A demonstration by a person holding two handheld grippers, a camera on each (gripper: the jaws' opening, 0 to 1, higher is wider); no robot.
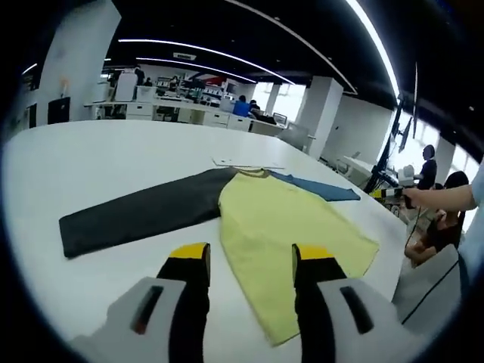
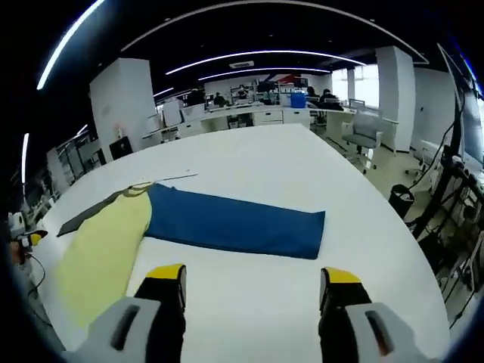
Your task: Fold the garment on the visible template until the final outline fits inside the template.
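Observation:
A long-sleeved garment lies flat on the white table (image 1: 91,159). It has a yellow body (image 1: 287,227), a dark grey sleeve (image 1: 144,212) and a blue sleeve (image 2: 234,221). My left gripper (image 1: 251,257) hovers open over the yellow body's near edge, with the grey sleeve stretching away to the left. My right gripper (image 2: 253,280) is open above bare table just short of the blue sleeve, and the yellow body (image 2: 98,249) lies to its left. A thin white sheet (image 1: 246,163) lies past the collar.
The table's edge (image 2: 393,227) curves close on the right of the right gripper view, with chairs and stands beyond it. People sit past the table's edge at the right (image 1: 446,219) in the left gripper view. Office desks fill the background.

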